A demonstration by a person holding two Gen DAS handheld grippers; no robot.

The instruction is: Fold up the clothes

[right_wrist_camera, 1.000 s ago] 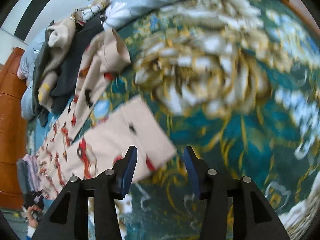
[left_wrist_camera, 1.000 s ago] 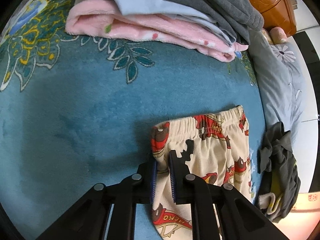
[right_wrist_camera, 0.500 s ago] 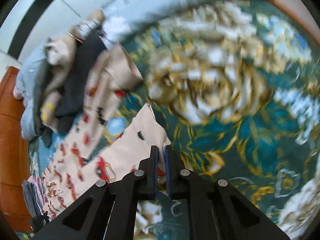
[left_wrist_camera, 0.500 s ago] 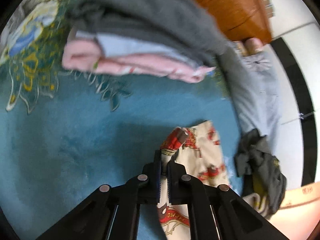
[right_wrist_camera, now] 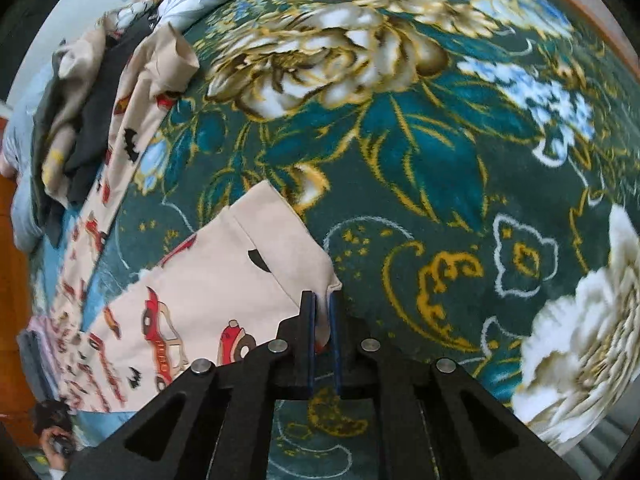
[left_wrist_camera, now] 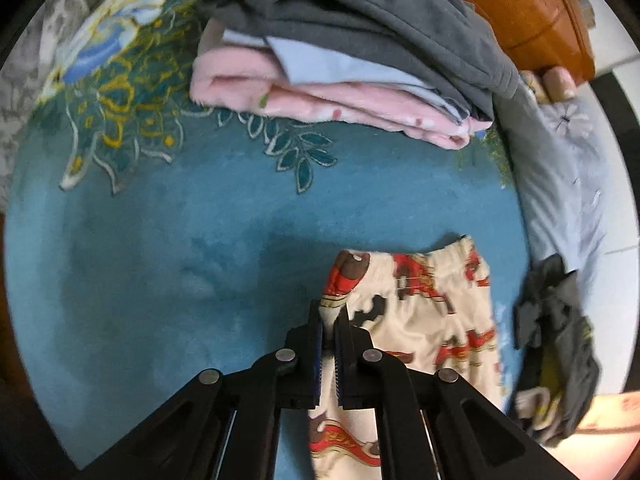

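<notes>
Cream pyjama trousers (left_wrist_camera: 424,312) printed with red cars and black bats lie on a teal floral blanket (left_wrist_camera: 160,248). My left gripper (left_wrist_camera: 329,312) is shut on the waistband's left corner, which is lifted a little off the blanket. In the right wrist view the trousers (right_wrist_camera: 200,300) stretch away to the left, with the far leg (right_wrist_camera: 132,112) running up toward a clothes heap. My right gripper (right_wrist_camera: 322,300) is shut on the hem corner of the near leg.
A folded stack (left_wrist_camera: 340,60) of grey, pale blue and pink garments lies beyond the waistband. A heap of unfolded dark and beige clothes (left_wrist_camera: 556,344) sits to the right, seen again as a pile (right_wrist_camera: 76,120). A wooden headboard (left_wrist_camera: 520,12) and a grey pillow (left_wrist_camera: 560,168) lie behind.
Both grippers have closed: the left on the waistband corner, the right on the near leg's hem. The left gripper has since raised the waistband corner.
</notes>
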